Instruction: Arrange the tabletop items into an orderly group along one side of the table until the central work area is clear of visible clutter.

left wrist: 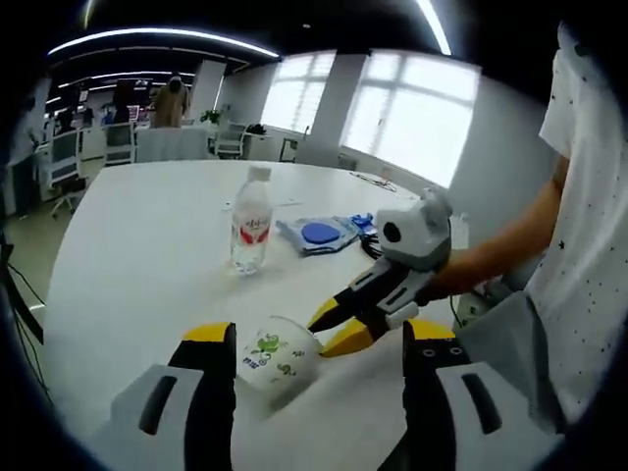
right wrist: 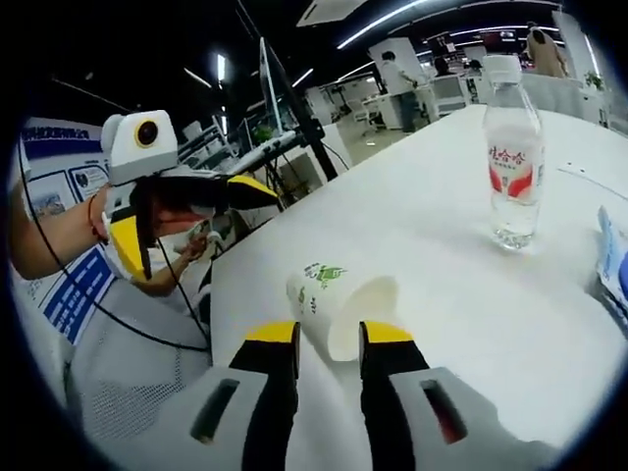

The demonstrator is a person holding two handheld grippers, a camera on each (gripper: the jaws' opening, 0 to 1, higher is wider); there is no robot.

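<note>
Right gripper [right wrist: 329,345]: jaws part-open, straddling the mouth rim of the paper cup [right wrist: 339,299]. One jaw looks to be outside the wall and one at the mouth. Can't tell if they're pinching yet, so I call it not clamped. In the left gripper view the same gripper [left wrist: 339,329] comes in from the right with its yellow tips at the cup's rim.

Left gripper [left wrist: 319,378]: jaws wide apart and empty. The paper cup [left wrist: 277,361] lies between them, nearer the left jaw, apparently not touching.

The cup is on its side near the table edge closest to the person, with its mouth towards the right gripper. It's white with green print.

Further out, the water bottle [right wrist: 512,147] stands upright with its cap on, well apart from the cup and towards mid-table. A blue cloth or pouch [left wrist: 319,235] lies flat beyond it, beside dark cables. The white table [left wrist: 147,265] is otherwise mostly bare.

Risks, as I judge them:
- Thin paper wall, so a hard squeeze on the rim crushes or ovalises it.
- A cup on its side rolls, and a jaw nudge before closure sends it off the near edge.
- A one-wall rim pinch is weak, and the cup may pivot and slip on lifting.
- The two grippers are crowded round one cup and may collide.
- The bottle is tall and may tip if swept sideways rather than lifted.
</note>
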